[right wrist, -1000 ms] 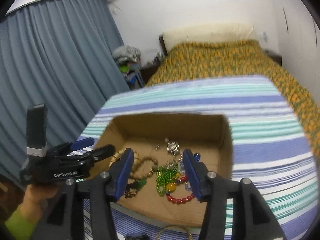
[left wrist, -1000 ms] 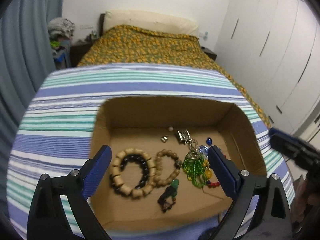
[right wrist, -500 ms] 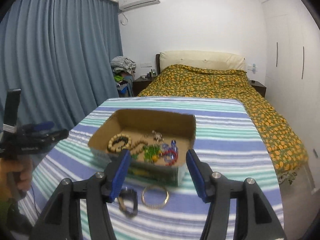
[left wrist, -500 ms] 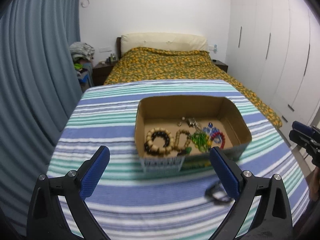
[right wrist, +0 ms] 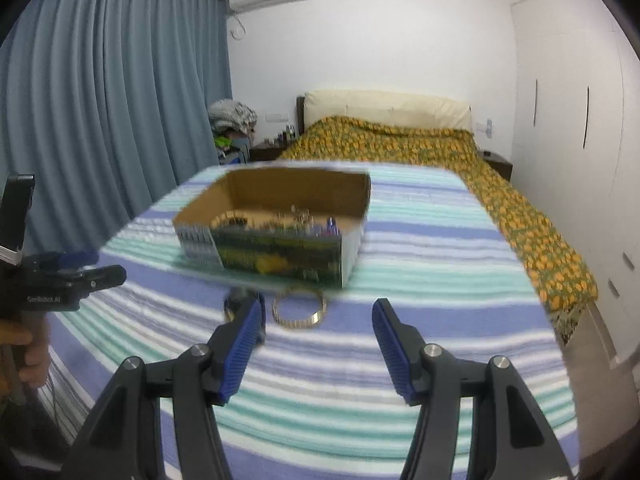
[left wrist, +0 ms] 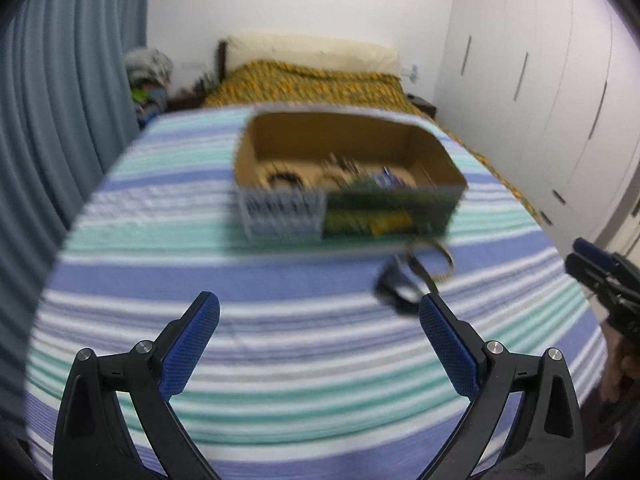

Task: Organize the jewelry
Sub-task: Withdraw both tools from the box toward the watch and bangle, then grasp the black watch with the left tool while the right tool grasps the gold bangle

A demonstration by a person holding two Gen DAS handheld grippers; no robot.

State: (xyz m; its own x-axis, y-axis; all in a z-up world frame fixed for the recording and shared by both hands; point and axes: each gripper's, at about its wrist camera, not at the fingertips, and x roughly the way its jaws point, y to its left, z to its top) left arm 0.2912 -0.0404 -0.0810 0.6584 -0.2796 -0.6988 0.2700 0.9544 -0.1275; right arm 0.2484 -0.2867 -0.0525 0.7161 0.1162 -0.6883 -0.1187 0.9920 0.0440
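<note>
1. Nearest the lenses, both grippers hang over the near end of the striped tablecloth, well short of the cardboard box. The left gripper has its blue pads spread wide with only cloth between them. The right gripper stands moderately open and holds nothing; its jaws have just been opening a little.
2. Just in front of the box's near wall, on the cloth, lies a gold-coloured bangle, apart from the box and lying flat.
3. Beside the bangle, on its left in the right wrist view, sits a dark small piece, blurred and partly hidden behind the right gripper's left finger; what it is I cannot tell.
4. Inside the box, on its floor, lies the jewelry: a dark-and-tan beaded bracelet toward the left, green and blue beads toward the right, all smeared by blur.
5. A hand grips the left tool at the left edge of the right wrist view, level with the box's near side.
6. Beyond the box stands a bed with an orange-patterned cover, blue curtains to the box's left and white wardrobe doors to its right.
</note>
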